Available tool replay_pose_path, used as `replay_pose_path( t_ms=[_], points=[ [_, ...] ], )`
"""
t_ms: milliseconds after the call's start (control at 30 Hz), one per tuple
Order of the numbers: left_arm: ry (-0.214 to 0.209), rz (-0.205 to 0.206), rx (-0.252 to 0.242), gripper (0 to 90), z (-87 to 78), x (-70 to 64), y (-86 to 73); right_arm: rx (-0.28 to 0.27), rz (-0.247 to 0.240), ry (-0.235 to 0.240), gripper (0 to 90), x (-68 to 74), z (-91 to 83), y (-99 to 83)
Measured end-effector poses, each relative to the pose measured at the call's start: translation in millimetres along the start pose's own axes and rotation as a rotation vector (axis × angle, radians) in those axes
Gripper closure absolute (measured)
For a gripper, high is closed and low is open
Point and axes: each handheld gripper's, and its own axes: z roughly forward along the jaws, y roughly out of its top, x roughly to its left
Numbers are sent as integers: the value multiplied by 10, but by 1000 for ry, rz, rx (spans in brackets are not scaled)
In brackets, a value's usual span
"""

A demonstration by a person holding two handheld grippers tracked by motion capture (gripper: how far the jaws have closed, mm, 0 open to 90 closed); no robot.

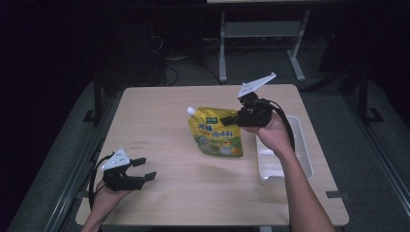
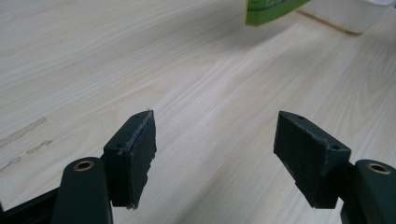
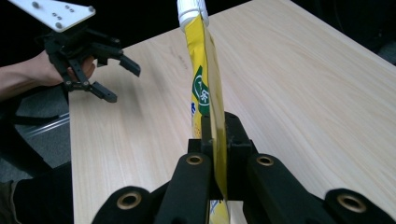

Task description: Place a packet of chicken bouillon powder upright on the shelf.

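Observation:
A yellow spouted pouch (image 1: 216,133) with a white cap and a cartoon print hangs over the middle of the wooden table (image 1: 164,121). My right gripper (image 1: 235,119) is shut on its upper right edge. In the right gripper view the pouch (image 3: 205,88) stands edge-on between the closed jaws, cap at the top. My left gripper (image 1: 143,169) rests open near the table's front left corner, nothing between its fingers. Its own view has the gripper (image 2: 215,156) with jaws wide apart over bare wood, and the pouch's green bottom edge (image 2: 273,10) at the top.
A white rectangular tray (image 1: 304,150) sits on the table's right side, under my right forearm; its corner (image 2: 345,11) appears in the left gripper view. Beyond the table, a dark floor with a metal frame (image 1: 261,34) and cables.

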Motion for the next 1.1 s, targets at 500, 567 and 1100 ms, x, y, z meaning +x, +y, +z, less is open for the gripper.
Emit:
replay_pose_path(
  t_ms=[500, 567, 1100],
  points=[
    [-5, 0, 10, 280, 25, -3, -14, -27, 69, -55, 895, -224, -265, -174],
    [-6, -1, 10, 279, 24, -1, -15, -29, 71, -59, 895, -233, -291, -177],
    [-9, -5, 20, 277, 36, 1, -31, -40, 91, -98, 895, -298, -518, -236]
  ],
)
